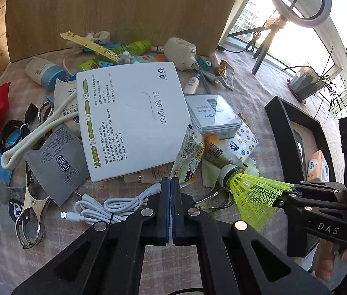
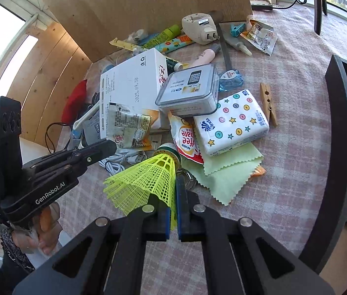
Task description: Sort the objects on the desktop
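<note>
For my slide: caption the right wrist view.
Right gripper pinches a yellow shuttlecock by its skirt above the cluttered table.

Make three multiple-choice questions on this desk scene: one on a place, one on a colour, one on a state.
1. Where does the wooden clothespin lie?
A. right of the tissue pack
B. on the white box
C. under the green cloth

2. What colour is the shuttlecock skirt?
A. white
B. yellow-green
C. red

3. What does the right gripper do?
A. stands open
B. pinches the skirt
C. holds a cable

Key: 1 A, it lies bare beside the pack; 2 B, both views show it; 3 B, skirt between closed fingers.
</note>
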The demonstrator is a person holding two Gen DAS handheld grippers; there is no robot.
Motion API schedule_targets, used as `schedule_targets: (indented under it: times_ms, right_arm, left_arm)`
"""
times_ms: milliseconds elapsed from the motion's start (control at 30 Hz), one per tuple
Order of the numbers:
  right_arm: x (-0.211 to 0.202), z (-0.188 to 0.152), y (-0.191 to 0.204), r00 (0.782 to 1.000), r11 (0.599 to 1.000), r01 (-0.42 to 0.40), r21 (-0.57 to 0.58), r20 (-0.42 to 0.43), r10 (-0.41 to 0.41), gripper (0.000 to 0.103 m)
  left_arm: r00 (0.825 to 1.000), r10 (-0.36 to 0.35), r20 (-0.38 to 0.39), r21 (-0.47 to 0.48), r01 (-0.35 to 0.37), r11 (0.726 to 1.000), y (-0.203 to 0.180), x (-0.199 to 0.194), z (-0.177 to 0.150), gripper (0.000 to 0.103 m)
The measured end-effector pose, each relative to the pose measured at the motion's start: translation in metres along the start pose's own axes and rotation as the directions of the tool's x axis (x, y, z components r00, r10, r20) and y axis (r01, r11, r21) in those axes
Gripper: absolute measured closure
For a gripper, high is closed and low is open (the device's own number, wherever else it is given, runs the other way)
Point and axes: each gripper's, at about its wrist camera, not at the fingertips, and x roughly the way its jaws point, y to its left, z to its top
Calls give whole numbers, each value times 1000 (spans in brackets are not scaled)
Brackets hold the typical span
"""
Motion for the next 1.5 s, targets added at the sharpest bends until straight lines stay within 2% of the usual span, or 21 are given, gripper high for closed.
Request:
schedule_targets:
  times_ms: [133, 333, 567, 767, 967, 1100, 1200, 1300, 1433, 1467, 1500]
  right_arm:
    - [-19, -1, -3, 999, 1000, -9, 15, 37, 9, 100]
    - [-57, -4, -19, 993, 999, 9, 45, 114, -14, 100]
    - [-113, -22, -67, 973, 985, 75, 154, 204, -105, 100]
    - [-162, -54, -123, 943, 945, 138, 298, 251, -217, 100]
    - [-201, -89, -168, 904, 884, 209, 419, 262, -338, 100]
    - [-221, -112, -191, 877, 840, 246, 484, 257, -406, 100]
    - [-231, -126, -205, 866, 812, 256, 524, 250, -434, 100]
    - [-238, -136, -214, 855, 789, 269, 553, 239, -459, 100]
    - [-239, -142, -219, 852, 776, 285, 562, 223, -474, 98]
    - [-238, -141, -220, 855, 774, 293, 562, 209, -475, 92]
    - [-238, -141, -219, 852, 766, 305, 566, 197, -485, 83]
  left_arm:
    - [999, -12, 37, 6, 12, 1000, -6, -20, 6, 103]
    - [997, -68, 45, 43, 66, 997, -30, -34, 10, 103]
    - [987, -162, 6, 160, 159, 974, -89, -34, 9, 103]
    - [968, -240, -76, 271, 251, 929, -154, -23, -3, 103]
    - [936, -302, -179, 395, 349, 849, -228, -18, -27, 103]
    - [922, -315, -224, 470, 385, 794, -269, -18, -44, 103]
    - [914, -321, -247, 501, 404, 766, -291, -18, -53, 103]
    - [911, -322, -258, 522, 412, 747, -305, -20, -59, 103]
    - [907, -322, -271, 526, 419, 740, -315, -19, -63, 102]
    - [910, -315, -271, 521, 414, 747, -315, -17, -62, 97]
    - [911, -309, -275, 513, 410, 754, -315, -15, -62, 88]
